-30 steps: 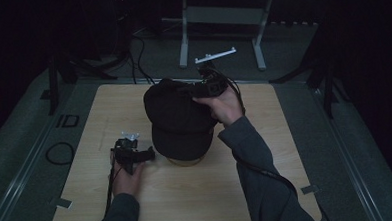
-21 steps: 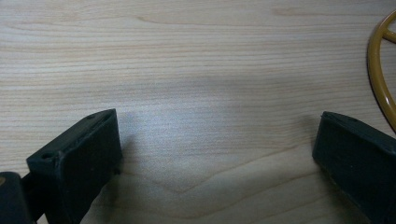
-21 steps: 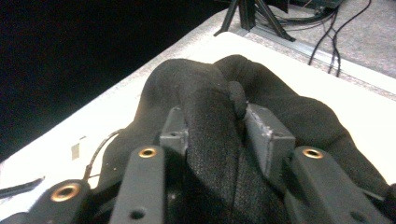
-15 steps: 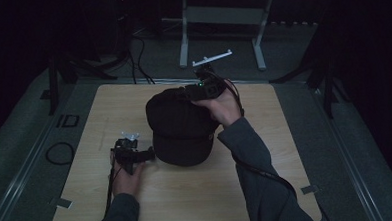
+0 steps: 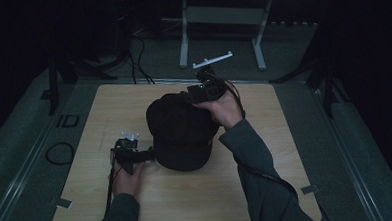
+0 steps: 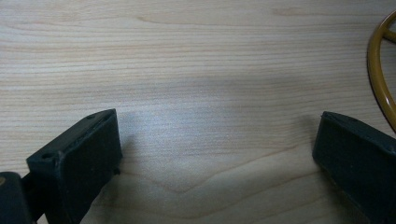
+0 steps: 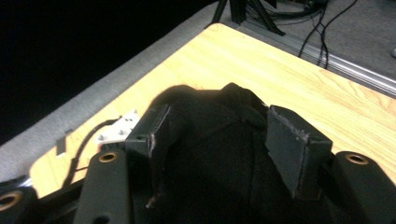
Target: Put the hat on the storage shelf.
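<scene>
A black cap (image 5: 180, 133) lies on the wooden table (image 5: 266, 152), brim towards the person. My right gripper (image 5: 192, 98) stands at the cap's far edge. In the right gripper view the right gripper (image 7: 217, 135) has its jaws apart over the black cap fabric (image 7: 201, 107); they have just been opening, and the pads stand clear of the cloth between them. My left gripper (image 5: 145, 154) rests low on the table at the cap's left side. The left gripper (image 6: 215, 158) is open wide over bare wood (image 6: 187, 56), nothing between the jaws.
A yellow-brown curved rim (image 6: 376, 70) shows at the right edge of the left gripper view. Grey padding (image 5: 30, 147) borders the table. A white metal stand (image 5: 220, 14) and cables (image 5: 141, 53) lie on the floor behind.
The right gripper's jaws have spread and let go of the cap's back, which has sunk lower onto the table. Both hands stayed where they were.
</scene>
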`<state>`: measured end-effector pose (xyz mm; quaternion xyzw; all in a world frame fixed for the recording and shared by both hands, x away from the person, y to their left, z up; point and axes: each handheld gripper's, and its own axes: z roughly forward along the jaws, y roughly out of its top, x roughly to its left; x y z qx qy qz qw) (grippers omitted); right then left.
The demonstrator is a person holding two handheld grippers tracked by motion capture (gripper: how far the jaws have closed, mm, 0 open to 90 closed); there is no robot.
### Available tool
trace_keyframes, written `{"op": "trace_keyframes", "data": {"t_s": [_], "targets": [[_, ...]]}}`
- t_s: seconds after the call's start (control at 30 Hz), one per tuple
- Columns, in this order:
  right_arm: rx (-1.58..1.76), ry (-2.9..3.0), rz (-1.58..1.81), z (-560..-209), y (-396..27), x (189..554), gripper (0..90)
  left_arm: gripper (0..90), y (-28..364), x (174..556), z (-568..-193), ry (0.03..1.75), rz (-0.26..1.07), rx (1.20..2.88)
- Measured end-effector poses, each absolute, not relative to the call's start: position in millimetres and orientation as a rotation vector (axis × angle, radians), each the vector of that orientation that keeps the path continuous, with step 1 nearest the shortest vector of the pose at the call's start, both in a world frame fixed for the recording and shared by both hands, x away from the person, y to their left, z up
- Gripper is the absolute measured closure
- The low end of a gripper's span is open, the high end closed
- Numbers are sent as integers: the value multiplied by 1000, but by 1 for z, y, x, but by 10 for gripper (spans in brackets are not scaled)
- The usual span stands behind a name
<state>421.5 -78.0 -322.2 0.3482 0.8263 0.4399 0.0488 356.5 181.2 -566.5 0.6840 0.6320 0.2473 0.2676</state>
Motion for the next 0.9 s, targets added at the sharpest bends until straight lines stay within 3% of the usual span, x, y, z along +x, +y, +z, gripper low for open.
{"op": "trace_keyframes", "data": {"t_s": [0.37, 0.9], "targets": [[1085, 2457, 1392, -311, -99, 420, 420, 7, 181, 356, -567, 1706, 667, 1843], [1170, 2413, 1316, -325, -131, 427, 473, 7, 181, 356, -566, 1707, 665, 1845]]}}
